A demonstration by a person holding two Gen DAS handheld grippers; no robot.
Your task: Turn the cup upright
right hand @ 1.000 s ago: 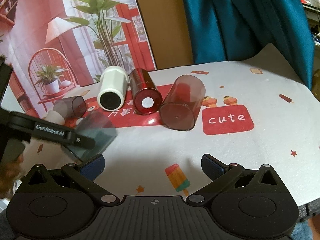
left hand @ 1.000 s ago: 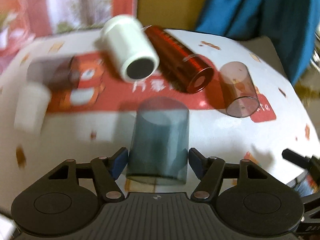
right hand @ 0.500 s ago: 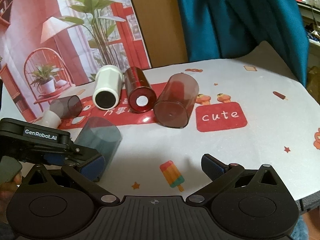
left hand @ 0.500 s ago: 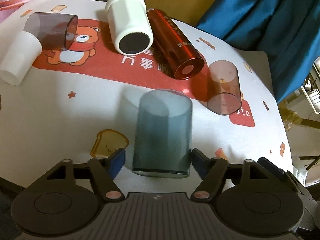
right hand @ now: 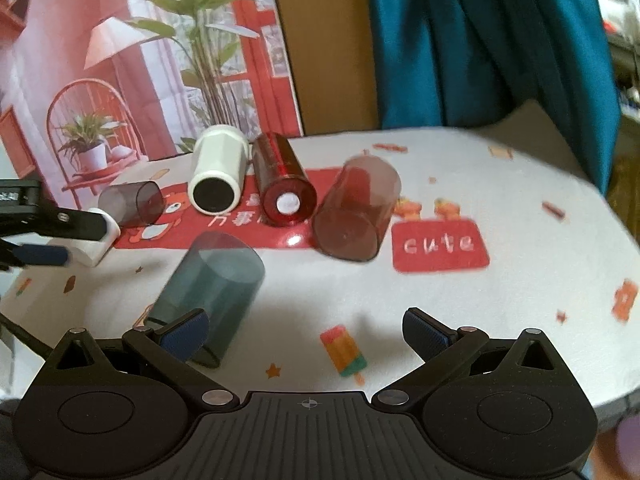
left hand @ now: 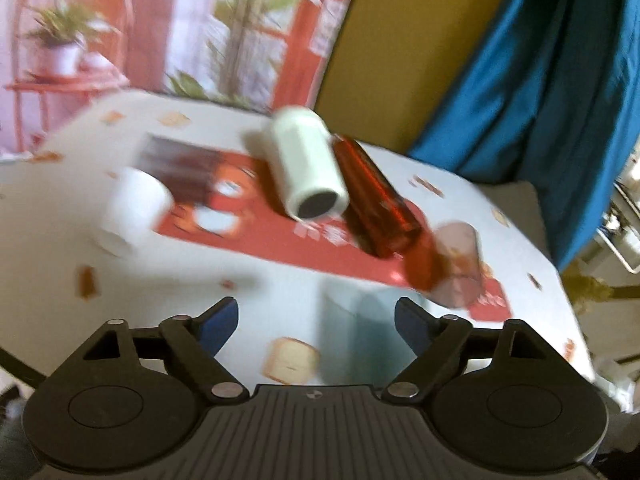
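A translucent grey-blue cup (right hand: 212, 296) stands on the white tablecloth at the near left of the right wrist view, apart from both grippers; it shows faintly and blurred in the left wrist view (left hand: 360, 332). My left gripper (left hand: 316, 320) is open and empty, just short of that cup. Its fingers (right hand: 40, 254) reach in from the left edge of the right wrist view. My right gripper (right hand: 306, 330) is open and empty above the near table; its left finger overlaps the cup's lower part in the view.
Lying on the red mat: a white cup (right hand: 218, 176), a dark red tumbler (right hand: 282, 184), a brownish clear cup (right hand: 356, 216), a smoky cup (right hand: 132, 202) and a small white cup (left hand: 134, 204). A blue curtain (right hand: 480, 40) hangs behind.
My left gripper has opened, let go of the grey-blue cup and pulled back and up. The cup now stands free on the table. The right gripper has shifted only slightly.
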